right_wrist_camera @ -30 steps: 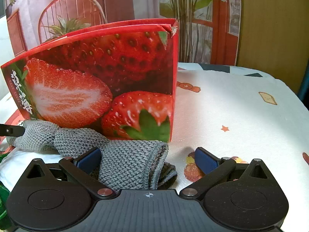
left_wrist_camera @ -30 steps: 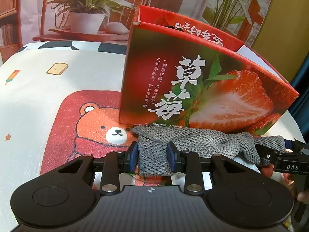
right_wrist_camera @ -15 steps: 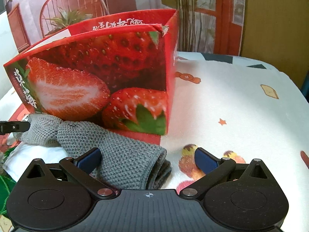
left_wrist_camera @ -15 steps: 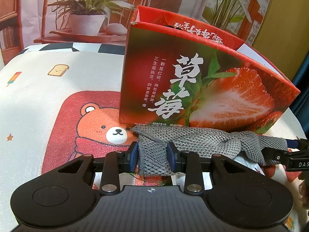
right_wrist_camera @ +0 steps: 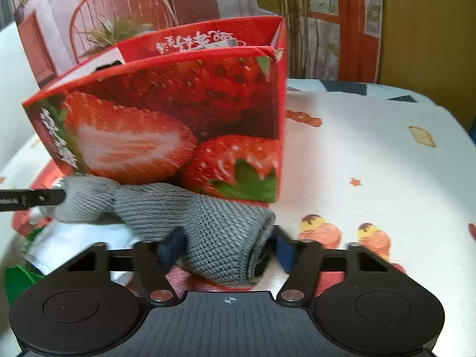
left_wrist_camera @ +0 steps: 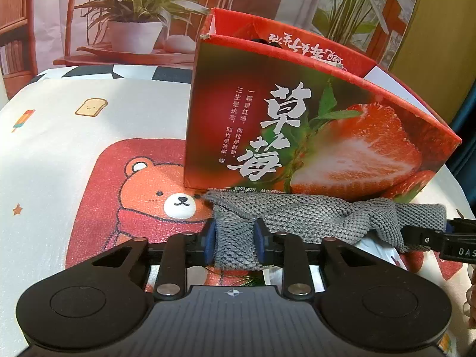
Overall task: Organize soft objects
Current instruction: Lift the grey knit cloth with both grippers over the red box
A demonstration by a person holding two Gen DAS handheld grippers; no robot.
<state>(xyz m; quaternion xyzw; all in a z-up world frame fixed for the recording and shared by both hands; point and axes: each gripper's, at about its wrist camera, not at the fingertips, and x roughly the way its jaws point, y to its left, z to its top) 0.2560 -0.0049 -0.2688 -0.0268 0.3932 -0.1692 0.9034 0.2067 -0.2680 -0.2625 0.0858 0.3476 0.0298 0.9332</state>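
Grey knit cloth (left_wrist_camera: 300, 217) against strawberry box (left_wrist_camera: 297, 125); left gripper (left_wrist_camera: 233, 245) pinching it, right gripper (right_wrist_camera: 229, 250) closing round other end.

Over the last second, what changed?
The right gripper has just been closing around its end of the grey knit cloth; the left gripper pinched its end tighter. The strawberry box stayed put.

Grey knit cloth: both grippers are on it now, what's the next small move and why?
Probably lift both ends together. The left gripper pinches one end of the grey knit cloth, the right gripper has just been closing around the other, and the strawberry box stands open-topped behind.
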